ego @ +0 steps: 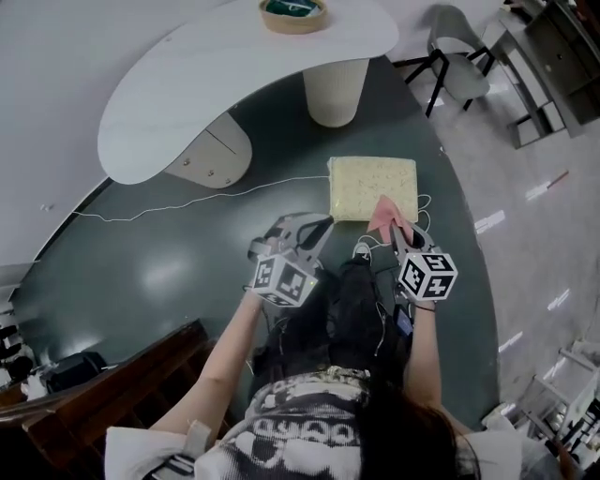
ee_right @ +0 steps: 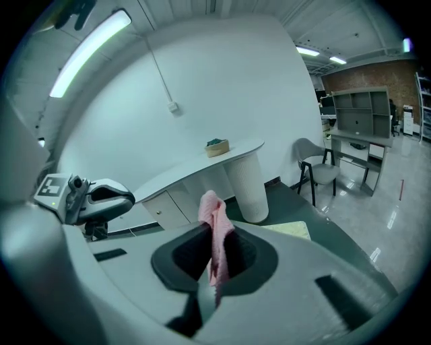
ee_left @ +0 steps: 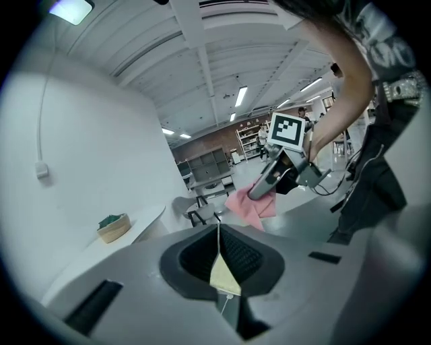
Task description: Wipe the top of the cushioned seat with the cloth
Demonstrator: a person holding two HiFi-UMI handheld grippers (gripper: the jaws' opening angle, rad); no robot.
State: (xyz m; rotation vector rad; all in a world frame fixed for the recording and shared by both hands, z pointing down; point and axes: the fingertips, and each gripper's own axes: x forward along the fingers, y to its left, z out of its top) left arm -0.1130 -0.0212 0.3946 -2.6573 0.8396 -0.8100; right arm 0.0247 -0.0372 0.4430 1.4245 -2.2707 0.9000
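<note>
The biggest thing in the shot was the dark green floor (ego: 159,272), and right behind it the long white curvy counter (ego: 216,75) running across the top of the head view. The counter stood on a fat white pedestal (ego: 335,89), with a low white cabinet (ego: 211,155) tucked under it to the left. A grey chair (ego: 457,61) with black legs stood off to the right, on the paler floor, well apart from everything else.

We were looking straight down over our own arms and dark trousers. The cushioned seat (ego: 372,186), a pale yellow square, was on the green floor just in front of us, near the pedestal.

The left gripper (ego: 324,223) hung just beside the seat's near left corner. We couldn't tell from the head view whether it touched. In its own view the jaws were pinched together at the tips. Only a sliver of a gap was left lower down, with the seat's yellow showing through it.

The right gripper (ego: 397,231) was at the seat's near right corner, clamped tight on the pink cloth (ego: 385,213). The cloth stuck up between the jaws in a bunched fold. In the head view it lay over that near right edge of the seat.

Small stuff: a round basket (ego: 292,13) with something green in it sat on the counter. A thin white cable (ego: 187,202) trailed across the floor to the seat's left side.
</note>
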